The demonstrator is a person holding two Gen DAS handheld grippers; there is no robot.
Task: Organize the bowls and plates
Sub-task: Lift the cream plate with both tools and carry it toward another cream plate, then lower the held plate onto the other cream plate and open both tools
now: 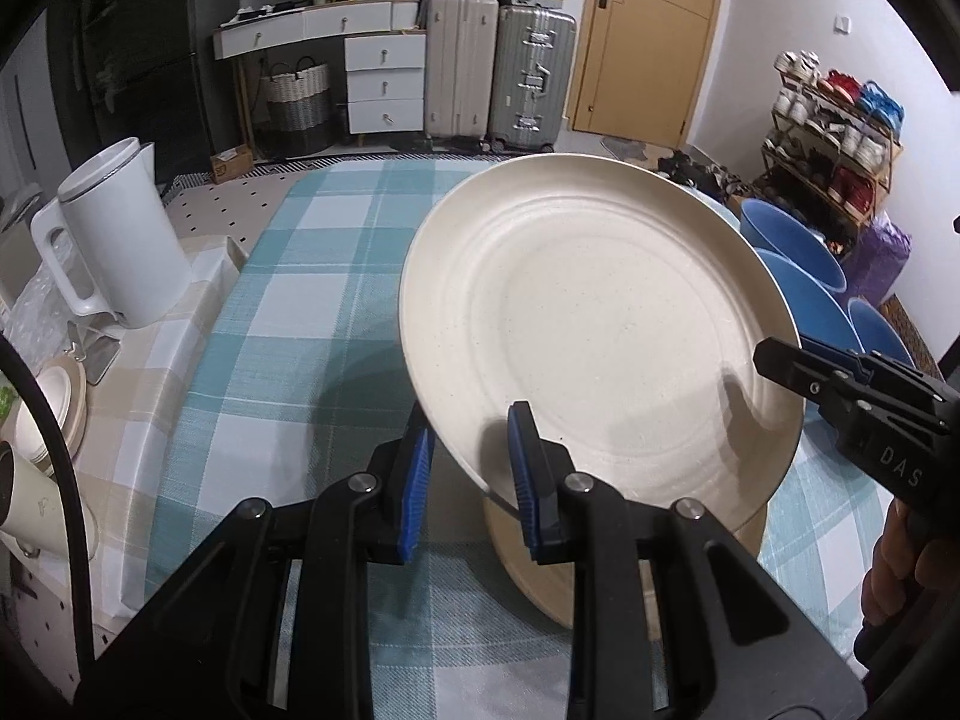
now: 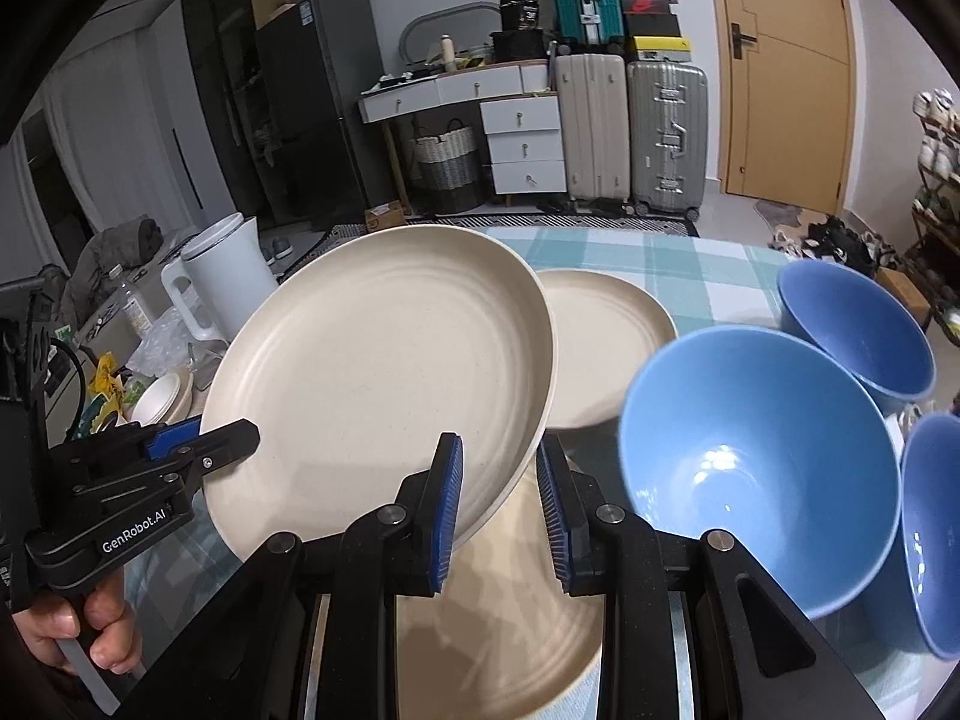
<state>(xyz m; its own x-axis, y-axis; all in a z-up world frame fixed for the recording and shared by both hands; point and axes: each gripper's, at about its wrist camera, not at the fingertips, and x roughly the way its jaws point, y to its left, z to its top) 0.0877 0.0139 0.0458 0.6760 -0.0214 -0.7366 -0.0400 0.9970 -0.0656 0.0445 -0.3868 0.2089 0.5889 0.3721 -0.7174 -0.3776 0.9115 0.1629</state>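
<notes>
The left claw and right claw each pinch opposite edges of one cream plate — lifted and tilted above the checked bench. Under it lies a second cream plate; three blue bowls stand just beside, a white kettle well apart.

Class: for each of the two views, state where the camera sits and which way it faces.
Left wrist: on the left gripper, facing down-forward at the lifted plate; the right gripper enters from the right.
Right wrist: on the right gripper, facing the same plate and blue bowls; a hand shows.
Shared: plate, checked tablecloth, kettle.
</notes>
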